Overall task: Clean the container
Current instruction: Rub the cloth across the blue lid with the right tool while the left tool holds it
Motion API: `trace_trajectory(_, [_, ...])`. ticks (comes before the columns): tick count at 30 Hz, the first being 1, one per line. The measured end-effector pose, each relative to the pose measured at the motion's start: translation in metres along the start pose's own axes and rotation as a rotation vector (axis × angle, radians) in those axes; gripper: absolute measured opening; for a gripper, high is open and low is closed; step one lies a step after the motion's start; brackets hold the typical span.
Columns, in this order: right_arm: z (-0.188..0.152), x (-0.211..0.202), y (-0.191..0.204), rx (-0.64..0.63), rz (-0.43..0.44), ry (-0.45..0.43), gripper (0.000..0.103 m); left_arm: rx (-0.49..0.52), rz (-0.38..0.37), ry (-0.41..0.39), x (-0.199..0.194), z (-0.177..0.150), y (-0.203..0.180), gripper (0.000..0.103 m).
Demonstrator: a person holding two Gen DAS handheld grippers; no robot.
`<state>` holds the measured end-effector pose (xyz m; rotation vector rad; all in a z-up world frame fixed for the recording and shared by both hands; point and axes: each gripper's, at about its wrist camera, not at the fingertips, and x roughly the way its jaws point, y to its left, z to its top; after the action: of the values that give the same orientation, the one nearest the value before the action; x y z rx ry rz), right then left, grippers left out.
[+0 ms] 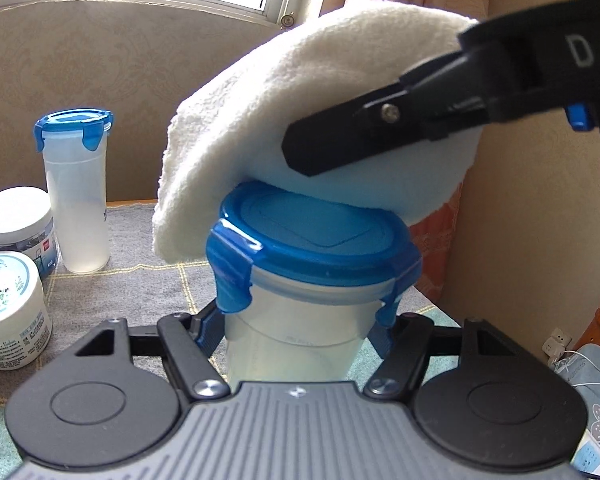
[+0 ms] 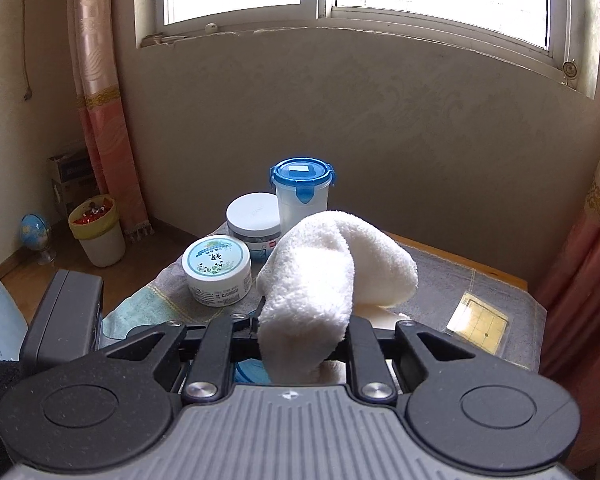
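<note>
My left hand-held gripper [image 1: 296, 330] pinches the upright container [image 1: 300, 320] below its lid [image 1: 316, 236], while my right hand-held gripper [image 1: 300, 156], clamped on the cloth [image 1: 284, 112], rests it atop that lid.

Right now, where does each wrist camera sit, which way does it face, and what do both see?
Left wrist: on the left gripper, facing the window; sees the translucent blue-lidded container it clamps, the right gripper pressing the fluffy white cloth onto the lid.
Right wrist: on the right gripper, angled down at the table; the cloth fills its jaws.
Shared: cloth, second blue-lidded container, two white-lidded jars.
</note>
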<state>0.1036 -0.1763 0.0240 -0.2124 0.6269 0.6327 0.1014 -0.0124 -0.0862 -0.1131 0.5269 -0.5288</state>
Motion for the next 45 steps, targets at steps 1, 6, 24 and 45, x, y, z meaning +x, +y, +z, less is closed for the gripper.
trace_trajectory(1, [-0.001, -0.002, 0.000, 0.000, 0.005, 0.000, 0.021, 0.002, 0.000, 0.001, 0.000, 0.000, 0.000, 0.070])
trace_trajectory(6, [-0.005, -0.011, 0.001, -0.005, 0.027, 0.003, 0.021, 0.005, 0.001, 0.002, 0.000, 0.000, -0.001, 0.070])
trace_trajectory(24, [-0.018, -0.035, 0.012, -0.061, 0.087, 0.038, 0.021, -0.009, 0.005, 0.001, -0.001, 0.001, 0.004, 0.070])
trace_trajectory(45, [-0.038, -0.058, 0.003, -0.084, 0.060, 0.081, 0.021, 0.003, 0.011, 0.005, 0.001, 0.003, 0.005, 0.070])
